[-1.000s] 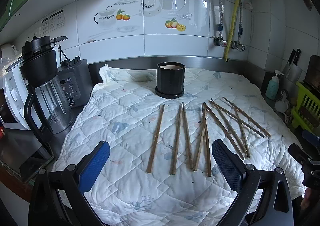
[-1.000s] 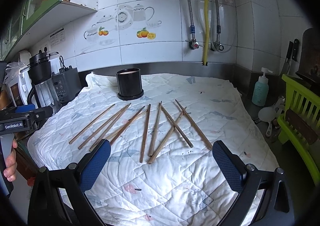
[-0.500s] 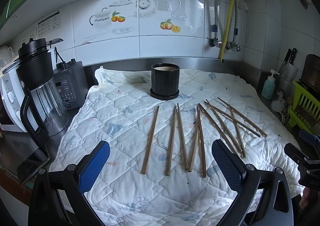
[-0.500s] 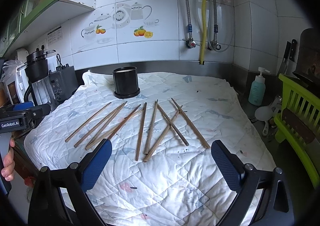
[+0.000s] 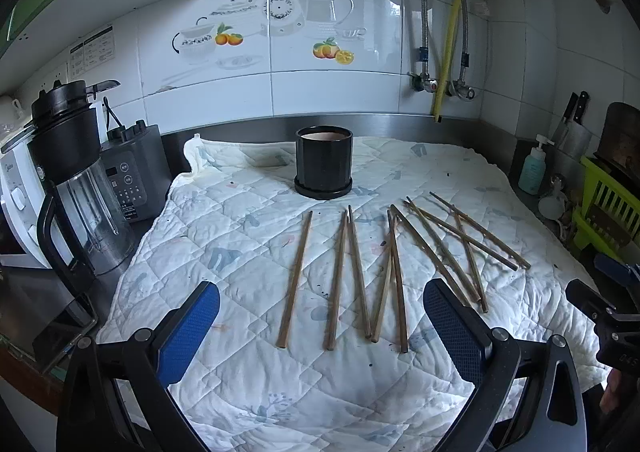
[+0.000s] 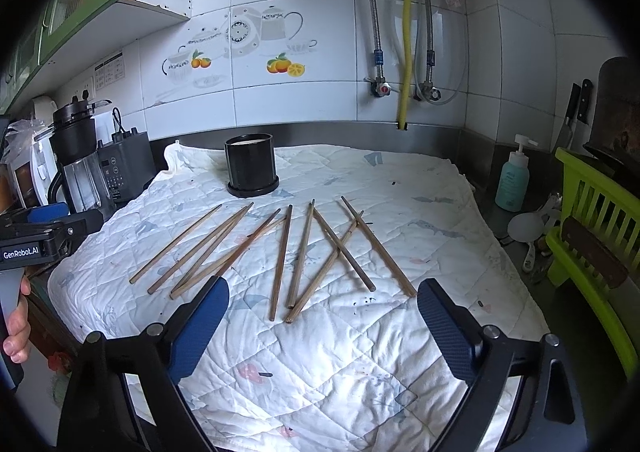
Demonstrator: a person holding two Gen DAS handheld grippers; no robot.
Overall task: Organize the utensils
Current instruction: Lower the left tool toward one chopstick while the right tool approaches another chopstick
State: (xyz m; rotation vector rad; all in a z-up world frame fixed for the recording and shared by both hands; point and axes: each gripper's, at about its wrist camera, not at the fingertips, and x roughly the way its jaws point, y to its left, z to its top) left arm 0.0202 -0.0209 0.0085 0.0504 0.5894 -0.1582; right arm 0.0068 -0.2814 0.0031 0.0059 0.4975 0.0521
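Several brown wooden chopsticks [image 5: 394,276] [image 6: 282,256] lie fanned out on a white quilted cloth [image 5: 248,236] [image 6: 360,352] that covers the counter. Behind them stands a black cylindrical holder [image 5: 324,161] [image 6: 252,165] on a black saucer. My left gripper [image 5: 320,332] hovers open near the cloth's front edge, short of the chopsticks' near ends. My right gripper [image 6: 320,326] is open too, above the front right of the cloth, with the near chopstick ends between its spread fingers. Neither holds anything.
A blender [image 5: 76,179] and a grey appliance [image 5: 134,171] stand at the left edge. A soap bottle [image 6: 512,179], knives and a green rack [image 6: 592,228] sit at the right. Pipes run down the tiled wall. A hand [image 6: 14,328] holds the left gripper's handle.
Both views have shifted slightly: the chopsticks and holder sit a little further left and lower in the frames. Nothing on the cloth has moved and both grippers stay open.
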